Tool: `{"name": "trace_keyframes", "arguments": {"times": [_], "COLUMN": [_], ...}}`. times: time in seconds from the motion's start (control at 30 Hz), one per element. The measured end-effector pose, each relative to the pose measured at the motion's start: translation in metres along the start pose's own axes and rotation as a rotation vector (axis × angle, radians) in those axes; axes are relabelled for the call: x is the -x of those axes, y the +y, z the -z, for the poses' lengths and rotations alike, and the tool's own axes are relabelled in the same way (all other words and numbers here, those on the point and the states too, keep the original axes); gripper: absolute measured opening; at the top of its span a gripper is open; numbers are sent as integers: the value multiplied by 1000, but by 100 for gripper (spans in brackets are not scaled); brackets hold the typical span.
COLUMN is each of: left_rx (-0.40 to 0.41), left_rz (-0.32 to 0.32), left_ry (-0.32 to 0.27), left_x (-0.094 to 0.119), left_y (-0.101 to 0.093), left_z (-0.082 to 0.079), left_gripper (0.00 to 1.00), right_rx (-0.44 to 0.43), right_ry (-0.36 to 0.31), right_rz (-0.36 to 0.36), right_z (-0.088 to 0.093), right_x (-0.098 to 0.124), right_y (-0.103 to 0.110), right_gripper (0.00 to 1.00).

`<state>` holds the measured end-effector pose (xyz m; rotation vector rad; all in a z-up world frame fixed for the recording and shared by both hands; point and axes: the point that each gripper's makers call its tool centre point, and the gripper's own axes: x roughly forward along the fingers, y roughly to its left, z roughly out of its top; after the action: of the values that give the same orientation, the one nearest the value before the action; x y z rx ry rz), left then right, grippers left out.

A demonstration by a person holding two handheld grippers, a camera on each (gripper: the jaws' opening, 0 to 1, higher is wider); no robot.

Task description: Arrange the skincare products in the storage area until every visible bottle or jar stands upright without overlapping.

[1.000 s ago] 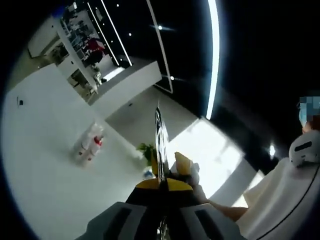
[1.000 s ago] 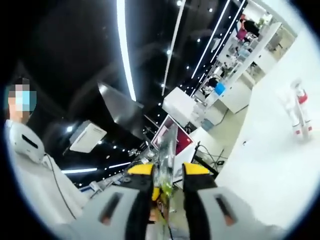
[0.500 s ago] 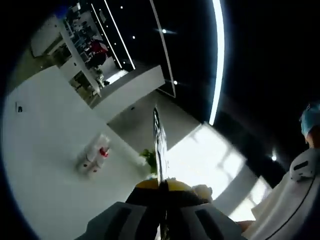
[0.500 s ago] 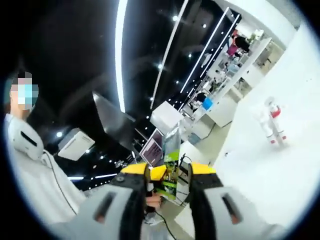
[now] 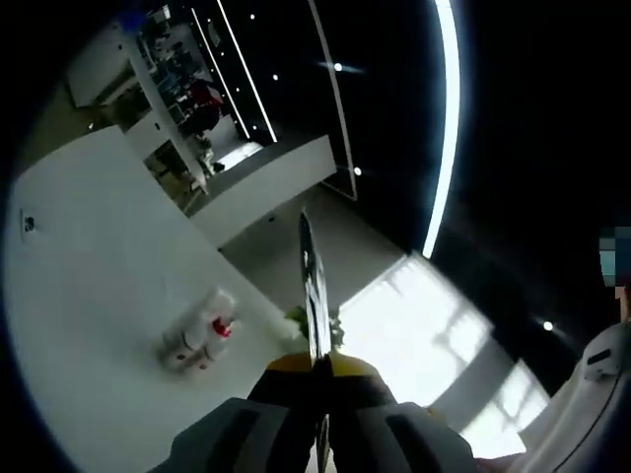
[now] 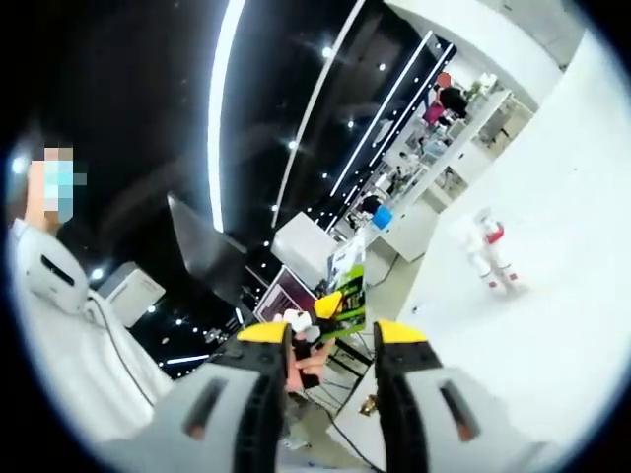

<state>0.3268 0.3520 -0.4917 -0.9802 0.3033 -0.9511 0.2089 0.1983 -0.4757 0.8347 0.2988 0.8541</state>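
Observation:
My left gripper [image 5: 315, 361] is shut on a thin, shiny flat packet [image 5: 313, 286], seen edge-on and standing straight up from the jaws. In the right gripper view the same packet [image 6: 349, 284] shows a green printed face, held by a yellow-tipped jaw a little beyond my own jaws. My right gripper [image 6: 333, 340] is open, its two yellow-tipped jaws wide apart with nothing between them. Both views point up into the room, toward a dark ceiling with light strips.
A person in white [image 6: 59, 325] stands at the left of the right gripper view. A small white and red robot figure [image 5: 202, 340] [image 6: 490, 251] stands by a white wall. Shelving and white counters [image 6: 434, 148] lie further off.
The right jaws have spread wider, and the packet now sits further from them. The hand and yellow jaw behind the left jaws have gone from the left gripper view. Both cameras have swung slightly.

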Motion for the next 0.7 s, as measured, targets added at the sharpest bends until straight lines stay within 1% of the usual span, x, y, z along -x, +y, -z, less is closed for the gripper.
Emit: {"name": "trace_keyframes", "arguments": {"times": [0.07,0.17,0.2,0.27,0.4,0.53,0.67,0.7], "left_rx": [10,16,21,28,41,50,66,71], "left_rz": [-15,-25,-32,-36,-46,-64,-80,-84], "left_ry": [1,-3,-5,-5,4,18,23,24], "left_x": [-5,-9,-13,-17,-25,-34,-40,-42], "left_y": [12,22,29,36,53,73,101,112], "left_z": [-3,-6,-9,-11,-14,-18,-26,-29], "left_gripper": [1,1,1,1,1,1,1,1], "right_rx": [-5,-2,-8,-11,-18,-17,-27,-31], "right_ry": [0,-6,-9,-10,-2,4,-8,-11], "right_rz": [13,29,36,43,61,75,83,88], "right_z": [-2,-5,-6,-6,-5,-10,-17,-17], "right_x": [3,7,9,10,8,1,-5,-5], "right_y": [-3,-7,-9,-13,-20,-29,-35,-37], "right_gripper": [34,34,34,34,35,35,36,36]}}
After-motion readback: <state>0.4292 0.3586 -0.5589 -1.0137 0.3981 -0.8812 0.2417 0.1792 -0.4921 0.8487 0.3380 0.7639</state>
